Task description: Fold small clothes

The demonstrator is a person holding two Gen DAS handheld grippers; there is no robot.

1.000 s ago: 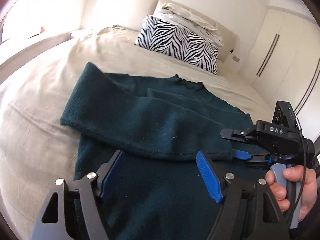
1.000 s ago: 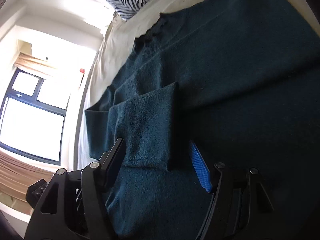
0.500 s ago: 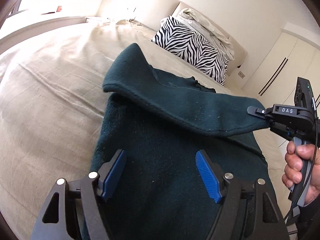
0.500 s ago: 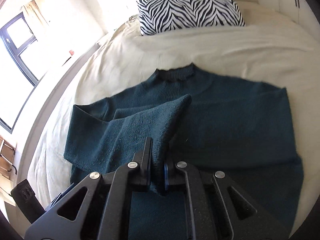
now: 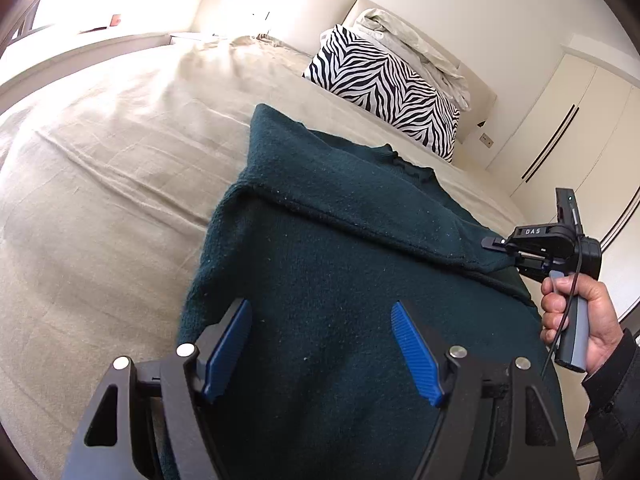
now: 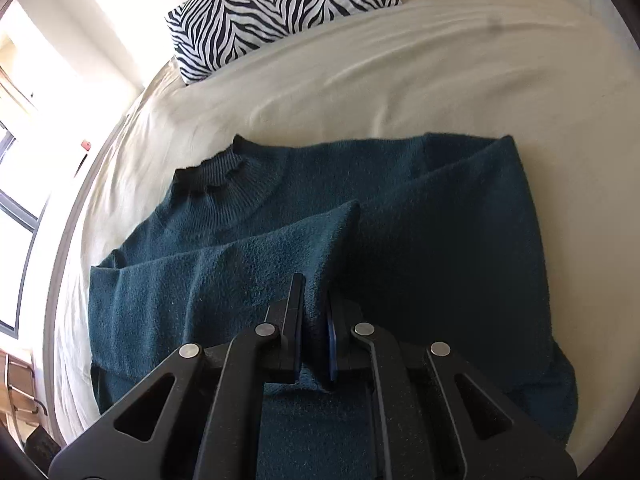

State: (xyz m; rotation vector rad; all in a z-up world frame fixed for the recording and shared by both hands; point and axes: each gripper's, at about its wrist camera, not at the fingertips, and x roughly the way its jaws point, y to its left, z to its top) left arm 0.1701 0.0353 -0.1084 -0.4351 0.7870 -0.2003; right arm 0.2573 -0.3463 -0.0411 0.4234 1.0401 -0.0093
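Note:
A dark teal knitted sweater (image 5: 340, 280) lies flat on the bed, collar toward the pillows; it also shows in the right wrist view (image 6: 440, 240). Its left sleeve (image 6: 240, 272) is folded across the chest. My right gripper (image 6: 314, 304) is shut on the cuff end of that sleeve and holds it just above the sweater body; it also shows in the left wrist view (image 5: 496, 244) at the right. My left gripper (image 5: 320, 344) is open and empty, hovering over the sweater's lower part. The right sleeve (image 6: 472, 168) lies folded over the chest.
The beige bed sheet (image 5: 100, 200) spreads to the left and behind the sweater. A zebra-print pillow (image 5: 380, 88) and a crumpled white duvet (image 5: 412, 48) sit at the headboard. Wardrobe doors (image 5: 568, 140) stand at the right. A window (image 6: 16, 208) is at the left.
My right gripper closed on the sleeve cuff and carried it across the sweater toward the right. My left gripper stayed open and drew back toward the hem.

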